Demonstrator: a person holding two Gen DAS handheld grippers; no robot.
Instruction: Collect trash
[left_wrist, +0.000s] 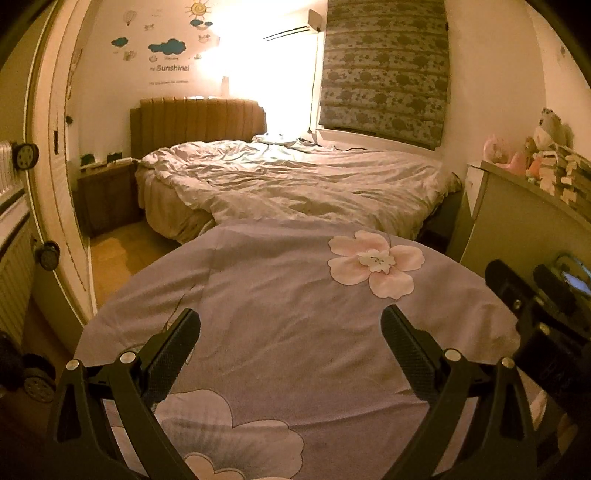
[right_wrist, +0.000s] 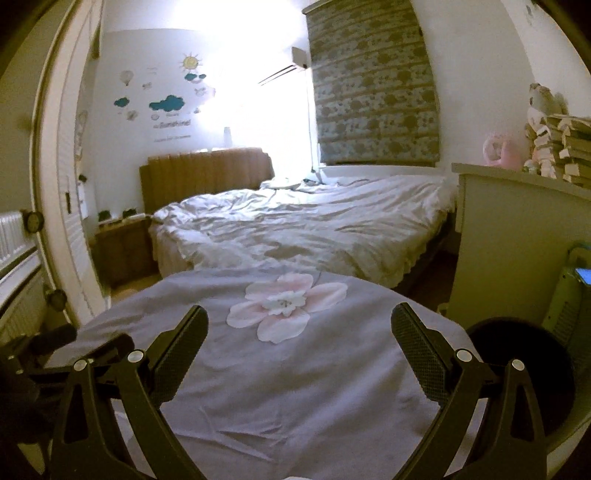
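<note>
Tools (left_wrist: 290, 325) (right_wrist: 299, 323) gape over smooth (floral) cloth (left_wrist: 288, 295).

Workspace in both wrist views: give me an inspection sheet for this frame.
Surface: purple flowered cloth over a rounded top, bare.
Job's things: no trash seen; a dark round container, possibly a bin, sits at the right.
Clutter: stacked books and plush toys on the white cabinet.
Grippers: left gripper open, empty; right gripper open, empty.
Cables: one thin cord on the bed near the window.
Surroundings: headboard, nightstand, radiator, patterned blind.
</note>
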